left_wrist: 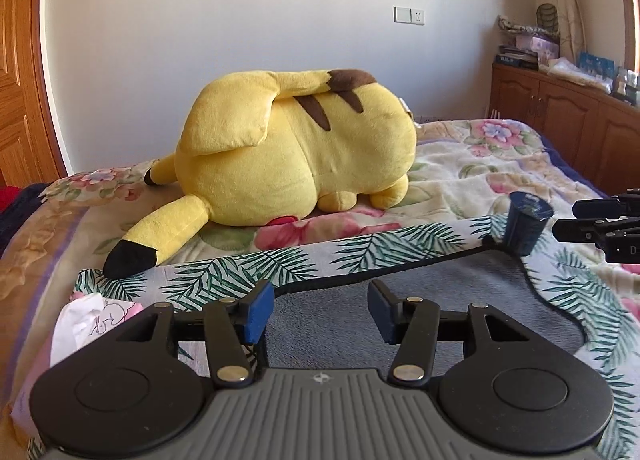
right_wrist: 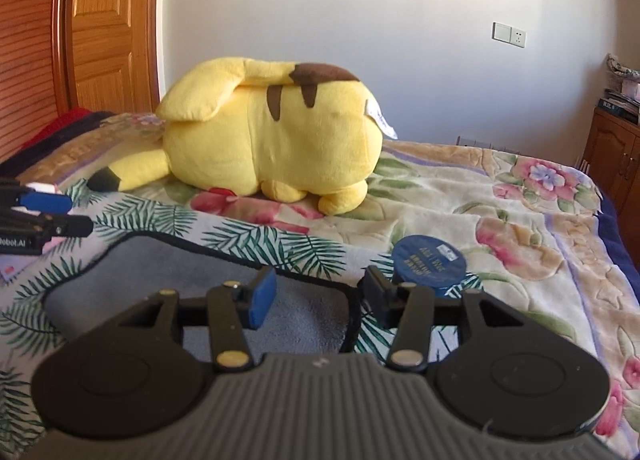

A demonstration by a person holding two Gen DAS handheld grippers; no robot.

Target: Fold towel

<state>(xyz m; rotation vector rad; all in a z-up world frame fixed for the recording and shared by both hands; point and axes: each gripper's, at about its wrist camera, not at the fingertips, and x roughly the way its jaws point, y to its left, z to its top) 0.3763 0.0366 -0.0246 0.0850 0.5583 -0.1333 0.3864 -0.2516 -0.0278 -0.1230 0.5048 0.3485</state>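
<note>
A grey towel (left_wrist: 440, 300) with a dark edge lies flat on a white cloth with green palm leaves (left_wrist: 224, 272), spread on the bed. My left gripper (left_wrist: 320, 310) is open and empty, low over the towel's far left part. My right gripper (right_wrist: 318, 298) is open and empty over the towel (right_wrist: 160, 272) near its far right corner. The right gripper's tips also show in the left wrist view (left_wrist: 592, 228), and the left gripper's tips show in the right wrist view (right_wrist: 44, 212).
A dark blue round container (left_wrist: 526, 222) stands at the towel's far right corner; it also shows in the right wrist view (right_wrist: 430, 262). A big yellow plush toy (left_wrist: 296, 148) lies behind the towel on the floral blanket (left_wrist: 460, 164). A wooden cabinet (left_wrist: 560, 108) stands at the right.
</note>
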